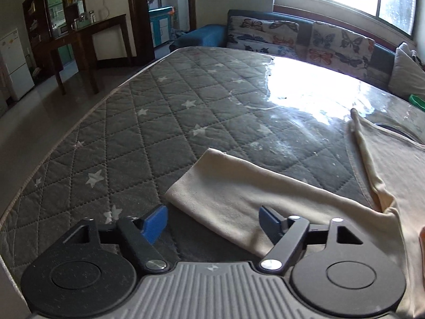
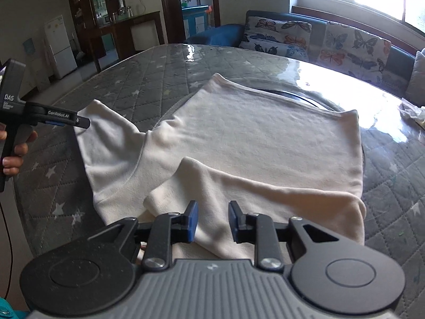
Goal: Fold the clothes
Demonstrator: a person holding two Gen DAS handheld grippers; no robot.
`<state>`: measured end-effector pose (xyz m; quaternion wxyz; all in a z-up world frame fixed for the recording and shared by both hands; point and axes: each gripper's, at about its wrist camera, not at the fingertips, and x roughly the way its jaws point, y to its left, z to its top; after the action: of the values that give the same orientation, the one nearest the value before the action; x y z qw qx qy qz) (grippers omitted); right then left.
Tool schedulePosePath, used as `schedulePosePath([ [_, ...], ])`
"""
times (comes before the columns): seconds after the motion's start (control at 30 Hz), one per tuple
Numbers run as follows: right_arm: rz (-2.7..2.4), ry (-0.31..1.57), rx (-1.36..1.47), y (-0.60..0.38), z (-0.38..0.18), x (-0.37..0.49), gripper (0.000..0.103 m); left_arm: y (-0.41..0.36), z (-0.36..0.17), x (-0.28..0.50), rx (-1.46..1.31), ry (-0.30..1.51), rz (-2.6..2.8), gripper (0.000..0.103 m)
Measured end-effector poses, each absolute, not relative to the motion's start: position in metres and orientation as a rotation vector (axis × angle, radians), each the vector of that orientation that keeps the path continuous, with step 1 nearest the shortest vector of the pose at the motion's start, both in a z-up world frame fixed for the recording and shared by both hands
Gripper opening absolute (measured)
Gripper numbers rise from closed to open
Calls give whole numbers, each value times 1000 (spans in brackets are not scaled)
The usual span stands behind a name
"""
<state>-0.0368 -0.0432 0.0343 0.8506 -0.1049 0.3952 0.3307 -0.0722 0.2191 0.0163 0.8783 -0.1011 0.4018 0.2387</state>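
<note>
1. Right gripper (image 2: 211, 219), 6 o'clock in the right wrist view: jaws spread, nothing between them, hovering over the right sleeve (image 2: 239, 199), which lies folded inward across the body. Looks just let go or about to be regripped; can't tell which.
2. Left gripper (image 1: 213, 222), 6 o'clock in the left view: jaws spread wide, empty, aimed at the cuff end of the left sleeve (image 1: 217, 186). Likely lining up to fold that sleeve in to match the other.
3. Cream shirt (image 2: 265, 133) lies flat, mid-frame, on the quilted star-print table cover (image 1: 132, 133); left sleeve sticks out toward 9 o'clock in the right view. Hem at 12 o'clock.
4. Glare on the clear plastic overlay, 1 o'clock.
5. Butterfly sofa (image 2: 345, 45) beyond, 1 o'clock; fridge (image 2: 59, 45) at 10 o'clock.
</note>
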Motion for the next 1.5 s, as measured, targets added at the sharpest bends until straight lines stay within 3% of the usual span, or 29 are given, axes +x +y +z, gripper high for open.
schedulePosePath([
  [0.1, 690, 831, -221, -47, 35, -37, 27, 222, 15, -71, -244, 825, 494, 63],
  [0.2, 686, 827, -222, -50, 37, -38, 30, 224, 15, -70, -255, 804, 487, 42],
  [0.27, 683, 823, -221, -51, 38, -38, 31, 227, 15, -70, -289, 790, 469, 15],
  [0.37, 680, 816, -214, -54, 40, -39, 32, 229, 17, -72, -347, 760, 430, 9],
  [0.57, 673, 796, -191, -63, 47, -40, 33, 214, 35, -77, -372, 687, 318, 8],
  [0.93, 591, 756, -120, -104, 59, -39, 33, 98, 87, -58, -277, 637, -76, 8],
  [1.3, 492, 742, -35, -153, 66, -35, 33, -6, 67, -40, -189, 728, -331, 8],
  [1.5, 521, 765, -10, -148, 62, -34, 33, -8, 53, -51, -118, 776, -353, 28],
])
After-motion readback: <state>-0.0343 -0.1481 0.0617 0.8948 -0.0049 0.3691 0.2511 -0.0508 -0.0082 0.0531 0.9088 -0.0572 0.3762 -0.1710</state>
